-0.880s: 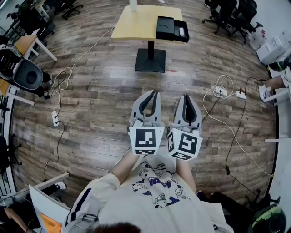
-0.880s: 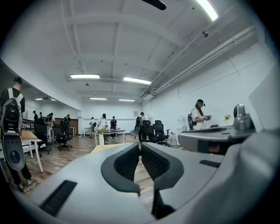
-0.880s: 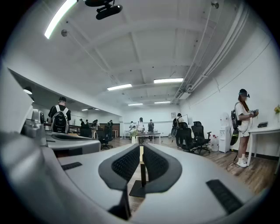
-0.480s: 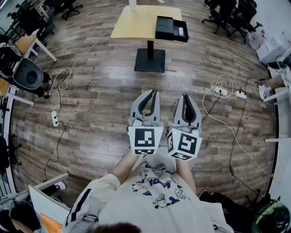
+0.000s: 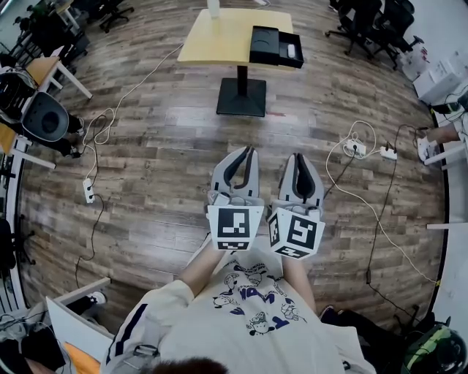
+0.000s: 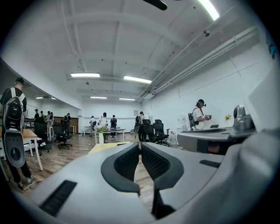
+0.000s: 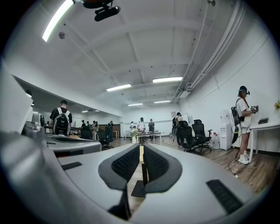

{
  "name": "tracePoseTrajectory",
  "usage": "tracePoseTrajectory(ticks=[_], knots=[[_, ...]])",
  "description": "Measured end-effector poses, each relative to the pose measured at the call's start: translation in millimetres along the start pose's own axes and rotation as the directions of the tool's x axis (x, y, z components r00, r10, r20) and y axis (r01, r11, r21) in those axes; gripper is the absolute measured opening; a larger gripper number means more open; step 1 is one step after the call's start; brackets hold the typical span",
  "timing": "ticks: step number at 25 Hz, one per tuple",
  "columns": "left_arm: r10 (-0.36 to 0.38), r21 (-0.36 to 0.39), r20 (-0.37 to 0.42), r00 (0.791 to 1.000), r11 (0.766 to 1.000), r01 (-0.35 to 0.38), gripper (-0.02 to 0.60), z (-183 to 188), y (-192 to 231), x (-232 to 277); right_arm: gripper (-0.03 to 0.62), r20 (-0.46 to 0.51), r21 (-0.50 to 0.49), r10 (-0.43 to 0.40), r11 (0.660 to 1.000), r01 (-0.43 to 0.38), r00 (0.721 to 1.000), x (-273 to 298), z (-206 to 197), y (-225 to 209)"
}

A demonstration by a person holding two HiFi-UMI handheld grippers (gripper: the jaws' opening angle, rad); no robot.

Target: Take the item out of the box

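A black box [image 5: 276, 46] lies open on a yellow table [image 5: 219, 36] far ahead, with a small white item [image 5: 292, 50] in its right half. My left gripper [image 5: 245, 151] and right gripper [image 5: 299, 157] hang side by side over the wooden floor, well short of the table. Both are shut with nothing between the jaws. In the left gripper view the left gripper [image 6: 140, 145] points at the distant table [image 6: 107, 146]. In the right gripper view the right gripper [image 7: 141, 148] aims at the table's black post [image 7: 143, 173].
The table stands on a black pedestal base [image 5: 241, 96]. Cables and power strips [image 5: 369, 150] trail over the floor at right, another cable [image 5: 99, 131] at left. Office chairs [image 5: 369, 22] stand behind the table. Several people [image 6: 103, 121] are far off in the room.
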State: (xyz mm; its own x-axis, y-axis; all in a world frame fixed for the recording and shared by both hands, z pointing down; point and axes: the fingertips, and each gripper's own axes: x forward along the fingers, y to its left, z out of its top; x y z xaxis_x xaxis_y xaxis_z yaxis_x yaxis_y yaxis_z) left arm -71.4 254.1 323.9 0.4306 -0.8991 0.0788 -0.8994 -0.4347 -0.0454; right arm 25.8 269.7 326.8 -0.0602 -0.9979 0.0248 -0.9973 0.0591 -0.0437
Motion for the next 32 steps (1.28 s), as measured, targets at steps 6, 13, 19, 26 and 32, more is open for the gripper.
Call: tracePoseTrajectory(ticks=[6, 13, 19, 26, 32], knots=[[0.002, -0.001, -0.006, 1.000, 1.000, -0.002, 0.029, -1.4, 1.1, 9.3, 0.046, -0.009, 0.020, -0.012, 1.000, 0.012, 1.000, 7.8, -4.2, -8.5], [0.009, -0.018, -0.019, 1.000, 1.000, -0.009, 0.029, -6.2, 7.2, 36.1, 0.046, -0.026, 0.017, -0.008, 1.000, 0.008, 1.000, 32.5, -10.1, -17.2], [-0.004, -0.018, -0.010, 1.000, 1.000, 0.003, 0.029, -1.8, 11.1, 68.0, 0.046, -0.031, 0.011, -0.010, 1.000, 0.011, 0.999, 62.7, -8.2, -27.7], [-0.018, -0.022, -0.007, 1.000, 1.000, 0.018, 0.029, 4.5, 23.6, 113.2, 0.046, -0.045, 0.015, -0.024, 1.000, 0.025, 0.999, 107.5, -8.6, -38.1], [-0.045, -0.014, -0.004, 0.999, 0.999, 0.045, 0.029, 10.5, 33.2, 155.9, 0.046, -0.045, 0.018, -0.039, 0.999, 0.040, 0.998, 149.5, -5.1, -48.6]])
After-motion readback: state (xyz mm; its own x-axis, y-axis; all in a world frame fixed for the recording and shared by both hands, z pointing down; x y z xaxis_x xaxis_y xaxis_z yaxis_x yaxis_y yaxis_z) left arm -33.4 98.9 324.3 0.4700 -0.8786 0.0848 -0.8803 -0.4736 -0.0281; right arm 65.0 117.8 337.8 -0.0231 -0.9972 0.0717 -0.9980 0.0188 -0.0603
